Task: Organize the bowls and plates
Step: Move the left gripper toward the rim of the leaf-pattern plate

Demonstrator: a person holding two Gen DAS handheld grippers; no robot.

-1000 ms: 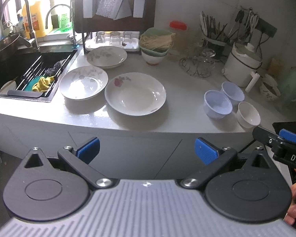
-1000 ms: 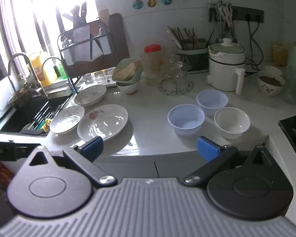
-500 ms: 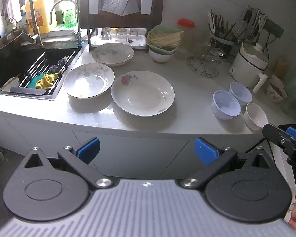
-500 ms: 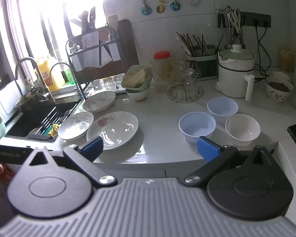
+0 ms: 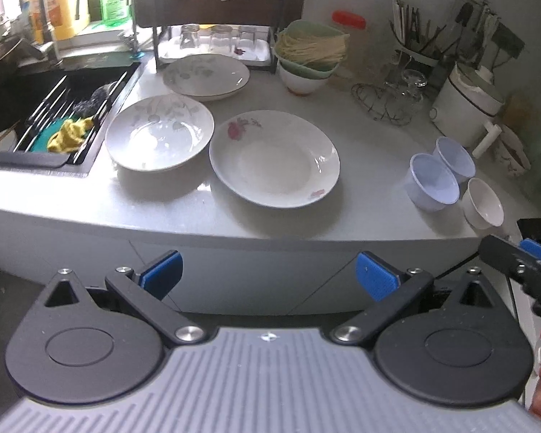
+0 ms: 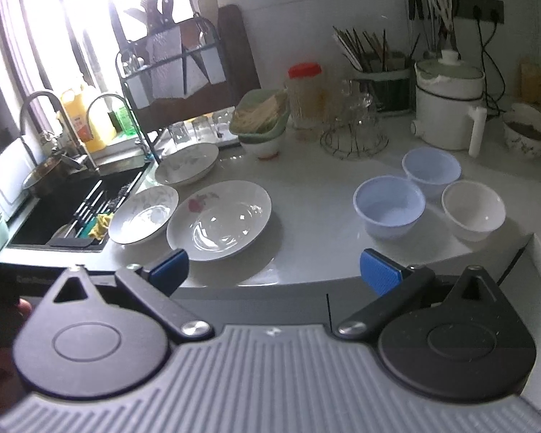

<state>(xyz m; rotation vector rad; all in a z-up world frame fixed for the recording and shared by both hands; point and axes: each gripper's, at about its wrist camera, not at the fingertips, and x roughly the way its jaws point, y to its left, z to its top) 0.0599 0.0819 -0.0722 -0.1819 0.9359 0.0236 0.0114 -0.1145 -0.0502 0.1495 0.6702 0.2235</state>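
Both the left gripper (image 5: pixel 267 270) and right gripper (image 6: pixel 274 267) hang short of the table (image 5: pixel 371 151), jaws spread wide, holding nothing. Right of the sink (image 5: pixel 36 108) lie three plates (image 5: pixel 274 158); the bowls (image 6: pixel 389 209) cluster beyond them. Best approach each rim low and square.

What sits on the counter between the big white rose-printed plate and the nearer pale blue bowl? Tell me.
Nothing: bare grey countertop separates the large white plate with the pink rose from the nearer pale blue plastic bowl. The right wrist view shows it best; the left wrist view agrees.
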